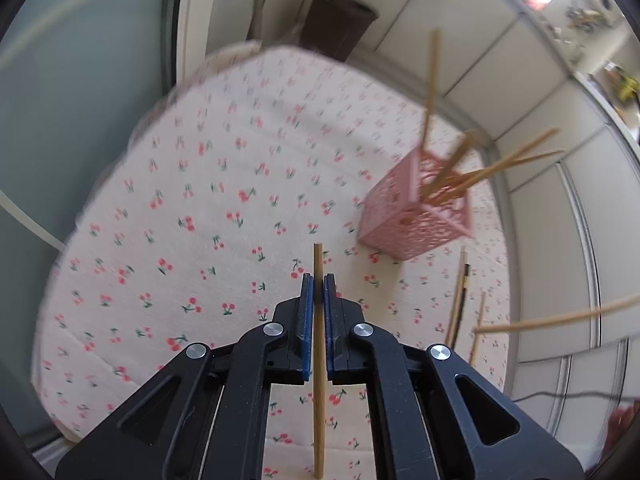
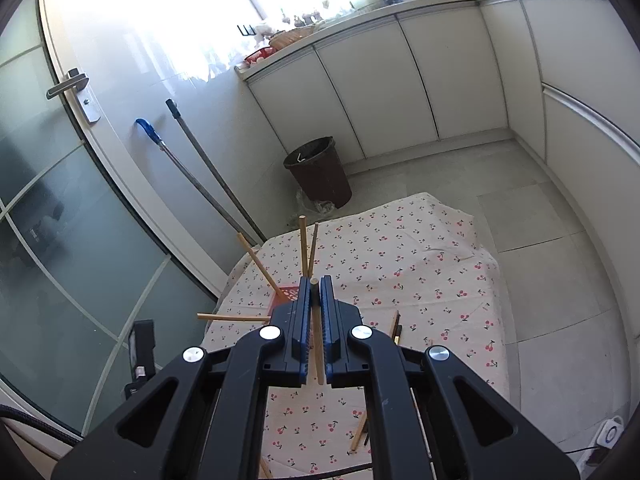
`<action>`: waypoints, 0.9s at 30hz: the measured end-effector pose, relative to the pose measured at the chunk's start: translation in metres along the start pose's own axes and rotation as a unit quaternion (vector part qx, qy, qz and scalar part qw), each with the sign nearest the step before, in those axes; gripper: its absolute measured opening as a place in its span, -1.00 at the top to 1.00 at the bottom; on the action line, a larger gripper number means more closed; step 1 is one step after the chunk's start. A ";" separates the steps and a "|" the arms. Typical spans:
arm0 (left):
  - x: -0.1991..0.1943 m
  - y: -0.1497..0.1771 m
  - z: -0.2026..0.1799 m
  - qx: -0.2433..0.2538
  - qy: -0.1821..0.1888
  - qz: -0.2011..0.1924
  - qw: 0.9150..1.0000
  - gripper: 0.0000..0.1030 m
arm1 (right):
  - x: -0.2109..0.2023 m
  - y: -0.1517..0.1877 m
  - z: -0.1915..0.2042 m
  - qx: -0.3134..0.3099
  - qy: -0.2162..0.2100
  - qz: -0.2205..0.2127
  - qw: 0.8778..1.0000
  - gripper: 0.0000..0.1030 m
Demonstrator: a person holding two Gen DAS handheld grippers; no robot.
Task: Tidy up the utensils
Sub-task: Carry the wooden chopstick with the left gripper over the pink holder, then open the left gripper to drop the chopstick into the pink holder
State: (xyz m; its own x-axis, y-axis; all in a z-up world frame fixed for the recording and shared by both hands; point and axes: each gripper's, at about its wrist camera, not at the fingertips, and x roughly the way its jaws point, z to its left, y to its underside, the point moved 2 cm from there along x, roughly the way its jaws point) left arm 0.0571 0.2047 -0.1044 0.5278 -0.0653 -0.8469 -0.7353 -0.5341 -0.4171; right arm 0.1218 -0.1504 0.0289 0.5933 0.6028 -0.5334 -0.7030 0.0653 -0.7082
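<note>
A home kitchen: white cabinet doors [image 2: 420,92] are running along the wall from 12 to 3 o'clock in the right wrist view, under a counter [image 2: 360,12] crowded with pots, bowls and baskets of food. Daylight is pouring through a window at 12 o'clock. A brown waste bin [image 2: 320,172] is standing on the tiled floor [image 2: 540,220], and two mop handles [image 2: 208,176] are leaning against the wall at 10 o'clock beside a frosted glass door [image 2: 60,200] with a metal handle. A low table under a cherry-print cloth [image 2: 420,272] is sitting at centre.
</note>
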 end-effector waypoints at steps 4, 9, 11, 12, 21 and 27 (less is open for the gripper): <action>-0.045 0.019 -0.017 0.045 0.020 -0.042 0.998 0.92 | -0.007 -0.005 0.011 -0.004 -0.014 -0.008 1.000 0.90; -0.086 0.040 -0.036 0.103 0.044 -0.068 0.991 0.92 | -0.013 -0.012 0.024 -0.009 -0.021 -0.020 1.000 0.90; -0.103 0.041 -0.045 0.115 0.060 -0.078 0.988 0.92 | -0.014 -0.016 0.029 -0.009 -0.021 -0.021 1.000 0.90; -0.110 0.040 -0.051 0.121 0.067 -0.084 0.987 0.92 | -0.014 -0.017 0.030 -0.009 -0.021 -0.023 0.999 0.90; -0.151 -0.017 -0.111 0.144 0.117 -0.160 0.970 0.92 | -0.013 -0.053 0.033 0.007 -0.022 -0.055 0.998 0.90; -0.155 -0.074 -0.140 0.137 0.111 -0.210 0.962 0.92 | -0.007 -0.078 0.022 0.026 -0.025 -0.077 0.996 0.90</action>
State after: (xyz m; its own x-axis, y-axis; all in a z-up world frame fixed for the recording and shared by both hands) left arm 0.0891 0.1362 0.1037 0.8579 -0.0881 -0.5062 -0.5064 -0.3120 -0.8039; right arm 0.1635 -0.1420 0.0984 0.6764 0.6215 -0.3952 -0.6249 0.2001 -0.7547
